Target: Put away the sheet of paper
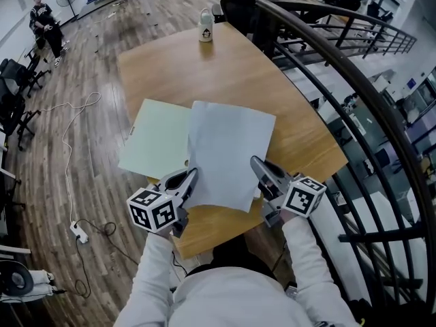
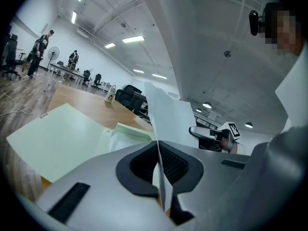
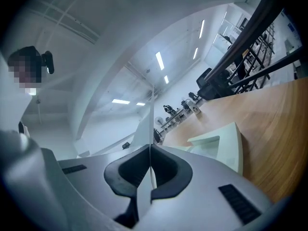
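Note:
A white sheet of paper (image 1: 228, 152) is held up above the wooden table (image 1: 266, 87), near its front edge. My left gripper (image 1: 191, 182) is shut on the sheet's near left edge, and my right gripper (image 1: 257, 172) is shut on its near right edge. In the left gripper view the sheet of paper (image 2: 166, 114) runs edge-on between the closed jaws. The right gripper view shows the sheet of paper (image 3: 148, 124) pinched the same way. A pale green folder (image 1: 153, 138) lies open on the table, under and to the left of the sheet.
A small white bottle (image 1: 206, 26) stands at the table's far end. A dark curved railing (image 1: 354, 94) runs along the right side. Black chairs (image 1: 245, 9) stand beyond the table. A white cable and power strip (image 1: 78, 231) lie on the wooden floor at left.

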The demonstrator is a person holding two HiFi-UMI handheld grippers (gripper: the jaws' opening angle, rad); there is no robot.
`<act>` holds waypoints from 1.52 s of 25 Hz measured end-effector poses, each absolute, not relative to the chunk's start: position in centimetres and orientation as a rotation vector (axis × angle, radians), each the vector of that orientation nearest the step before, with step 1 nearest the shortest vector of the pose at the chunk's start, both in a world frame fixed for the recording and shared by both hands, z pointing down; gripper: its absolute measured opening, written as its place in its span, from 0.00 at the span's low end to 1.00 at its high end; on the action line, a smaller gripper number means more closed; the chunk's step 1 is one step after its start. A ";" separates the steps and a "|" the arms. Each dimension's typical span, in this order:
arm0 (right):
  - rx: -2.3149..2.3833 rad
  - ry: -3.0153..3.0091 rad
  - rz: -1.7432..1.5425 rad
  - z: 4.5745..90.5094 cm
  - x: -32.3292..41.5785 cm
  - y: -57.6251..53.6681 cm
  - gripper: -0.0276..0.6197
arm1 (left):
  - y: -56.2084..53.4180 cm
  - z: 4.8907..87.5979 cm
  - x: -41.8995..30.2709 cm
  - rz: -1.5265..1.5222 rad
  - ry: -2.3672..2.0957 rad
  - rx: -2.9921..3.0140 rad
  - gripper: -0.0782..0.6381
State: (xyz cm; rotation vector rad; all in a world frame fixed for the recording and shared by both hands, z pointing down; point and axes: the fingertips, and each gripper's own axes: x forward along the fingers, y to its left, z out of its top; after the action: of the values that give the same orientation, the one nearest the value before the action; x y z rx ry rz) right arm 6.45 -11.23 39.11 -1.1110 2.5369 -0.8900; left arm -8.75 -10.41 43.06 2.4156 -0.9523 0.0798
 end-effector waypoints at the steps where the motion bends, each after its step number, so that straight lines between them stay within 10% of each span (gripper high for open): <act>1: -1.107 2.540 -0.887 38.9 6.4 -11.7 0.09 | -10.9 42.9 -8.8 0.075 -0.957 2.415 0.13; 38: -1.077 2.689 -0.817 43.3 6.1 -24.6 0.09 | -23.7 48.0 -8.6 0.229 -1.086 2.425 0.13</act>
State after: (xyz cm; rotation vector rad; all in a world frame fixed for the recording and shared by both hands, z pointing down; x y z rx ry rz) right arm 6.12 -24.57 43.31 -1.0773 2.6894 -0.8167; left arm -8.61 -23.65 47.96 2.4247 -1.0855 0.2288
